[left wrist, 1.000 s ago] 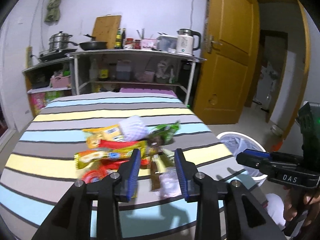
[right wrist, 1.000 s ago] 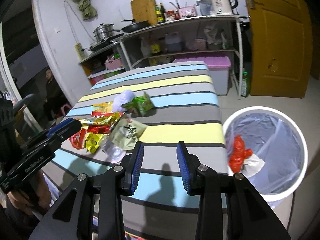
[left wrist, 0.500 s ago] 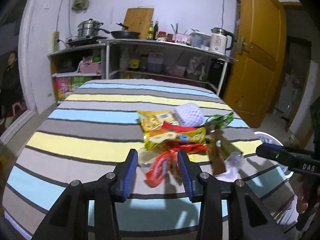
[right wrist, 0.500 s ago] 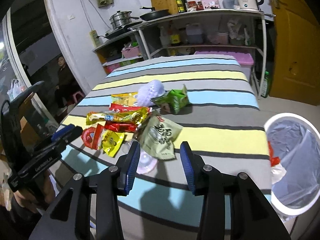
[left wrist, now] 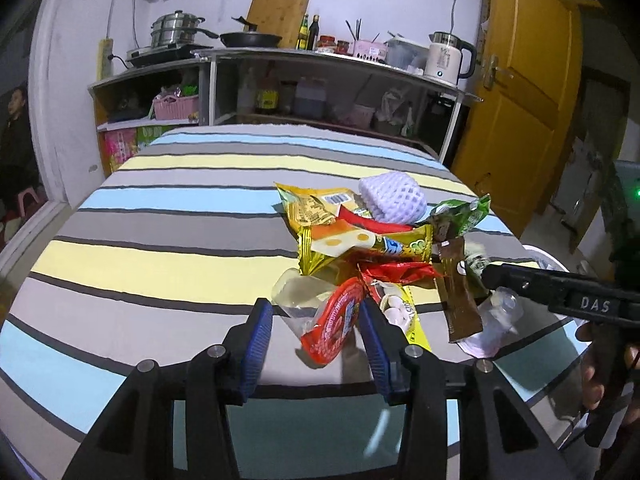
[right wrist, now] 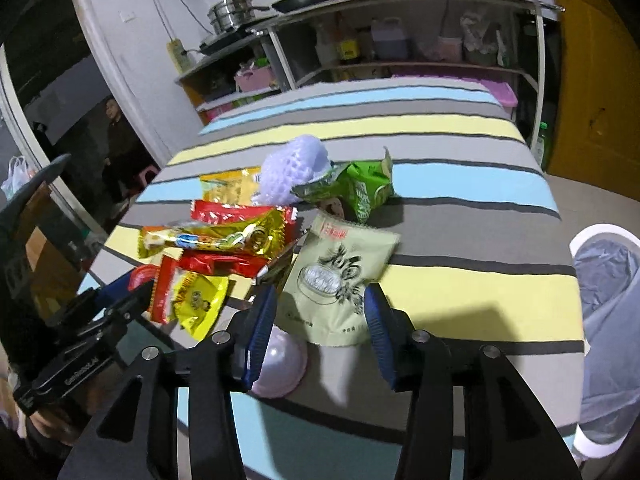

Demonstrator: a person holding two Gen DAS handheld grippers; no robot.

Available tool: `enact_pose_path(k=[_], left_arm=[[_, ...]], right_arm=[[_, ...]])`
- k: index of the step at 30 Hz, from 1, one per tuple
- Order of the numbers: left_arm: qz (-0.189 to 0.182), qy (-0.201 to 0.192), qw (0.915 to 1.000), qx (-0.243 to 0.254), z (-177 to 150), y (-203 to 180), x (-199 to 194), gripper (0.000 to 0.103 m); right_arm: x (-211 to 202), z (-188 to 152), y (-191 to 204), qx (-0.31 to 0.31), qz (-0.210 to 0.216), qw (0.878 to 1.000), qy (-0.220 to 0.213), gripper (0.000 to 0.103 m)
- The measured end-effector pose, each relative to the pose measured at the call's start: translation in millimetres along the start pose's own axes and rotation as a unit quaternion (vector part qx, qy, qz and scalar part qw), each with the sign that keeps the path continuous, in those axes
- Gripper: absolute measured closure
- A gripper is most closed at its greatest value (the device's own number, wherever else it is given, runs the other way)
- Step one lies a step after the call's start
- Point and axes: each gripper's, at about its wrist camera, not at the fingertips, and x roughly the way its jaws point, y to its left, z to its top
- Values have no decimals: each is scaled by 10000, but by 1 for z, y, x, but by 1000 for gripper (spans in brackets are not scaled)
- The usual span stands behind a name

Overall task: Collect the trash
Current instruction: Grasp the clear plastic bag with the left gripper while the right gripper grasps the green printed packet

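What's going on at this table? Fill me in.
A person holds a gripper in each hand over a heap of snack wrappers on the striped table. The left gripper is opening around a red round wrapper; the right gripper is opening around a pale green packet. Neither is gripped yet. A lined trash bin stands beside the table, on the right in the right wrist view.

A striped table [left wrist: 168,216] bears a heap of snack wrappers [left wrist: 360,248] and a white foam net [left wrist: 392,198].
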Motion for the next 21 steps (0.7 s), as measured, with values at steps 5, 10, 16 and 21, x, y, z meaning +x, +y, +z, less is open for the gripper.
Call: enact_pose_path(k=[5, 10, 16, 21], left_arm=[[-11, 131, 9999, -104, 2, -2, 6, 59], [-27, 113, 9998, -165, 3, -2, 6, 59], [-14, 260, 9995, -200, 7, -1, 13, 59], [-12, 298, 9992, -277, 8, -3, 17, 59]], right_arm=[[5, 3, 0, -60, -158, 9999, 5, 56], [-1, 8, 2, -201, -409, 9989, -119, 56], [14, 11, -10, -34, -457, 9989, 77, 56], [20, 14, -13, 27, -392, 9991, 136, 56]])
